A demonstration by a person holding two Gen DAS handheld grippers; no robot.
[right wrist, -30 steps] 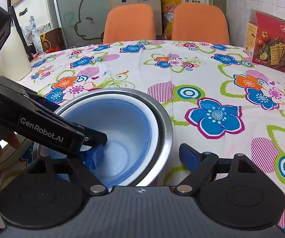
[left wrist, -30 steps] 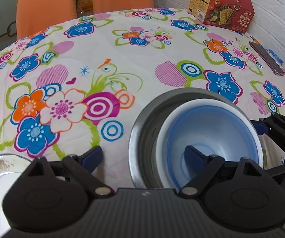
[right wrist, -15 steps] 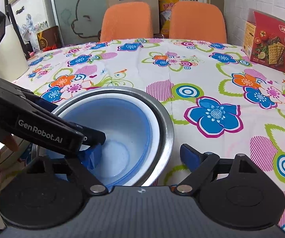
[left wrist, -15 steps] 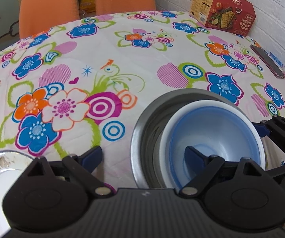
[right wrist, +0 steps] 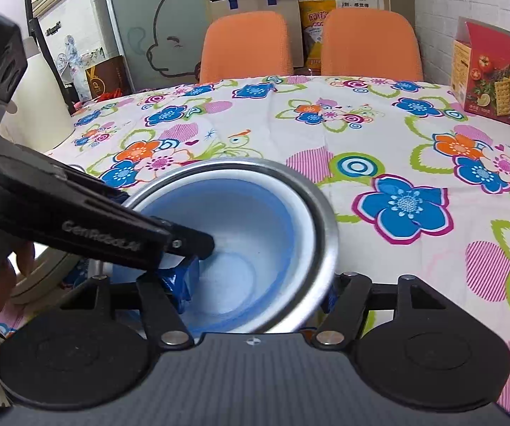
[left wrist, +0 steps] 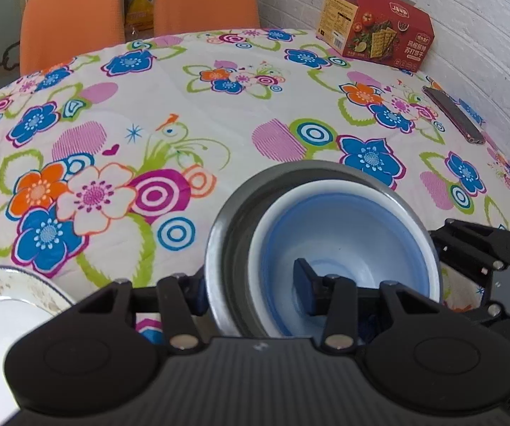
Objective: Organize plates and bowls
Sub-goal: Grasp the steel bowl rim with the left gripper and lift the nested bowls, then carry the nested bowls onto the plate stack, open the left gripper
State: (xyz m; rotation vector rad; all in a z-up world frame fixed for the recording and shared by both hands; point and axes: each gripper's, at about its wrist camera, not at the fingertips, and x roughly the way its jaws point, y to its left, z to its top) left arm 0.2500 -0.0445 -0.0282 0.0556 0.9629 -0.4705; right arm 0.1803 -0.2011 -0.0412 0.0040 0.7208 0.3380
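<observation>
- The blue-and-white bowl (left wrist: pixel 347 245) sits nested inside the steel bowl (left wrist: pixel 226 234), pushed toward that bowl's right side in the left wrist view, so a dark crescent of steel interior shows on the left.
- The stacked pair is near the front edge of the table (left wrist: pixel 219 113), which is covered by a flower-print cloth.
- The left tongs (left wrist: pixel 251 289) have closed in on the near walls of both bowls: 1 blue pad lies inside the blue-and-white bowl, the other outside the steel rim.
- The right tongs (right wrist: pixel 260 294) straddle the stack from the opposite side, 1 finger inside, 1 beyond the steel rim; whether they grip cannot be told.
- In the right wrist view the other tool's finger (right wrist: pixel 184 241) reaches down into the blue-and-white bowl (right wrist: pixel 240 245), and a hand (right wrist: pixel 3 269) holds that tool at the left edge.
- A white patterned plate (left wrist: pixel 3 312) lies just left of the stack.
- Well beyond, a red cracker box (left wrist: pixel 375 39) stands by the brick wall, a dark phone (left wrist: pixel 453 113) lies near the right table edge, and 2 orange chairs (right wrist: pixel 247 46) stand at the far side.
</observation>
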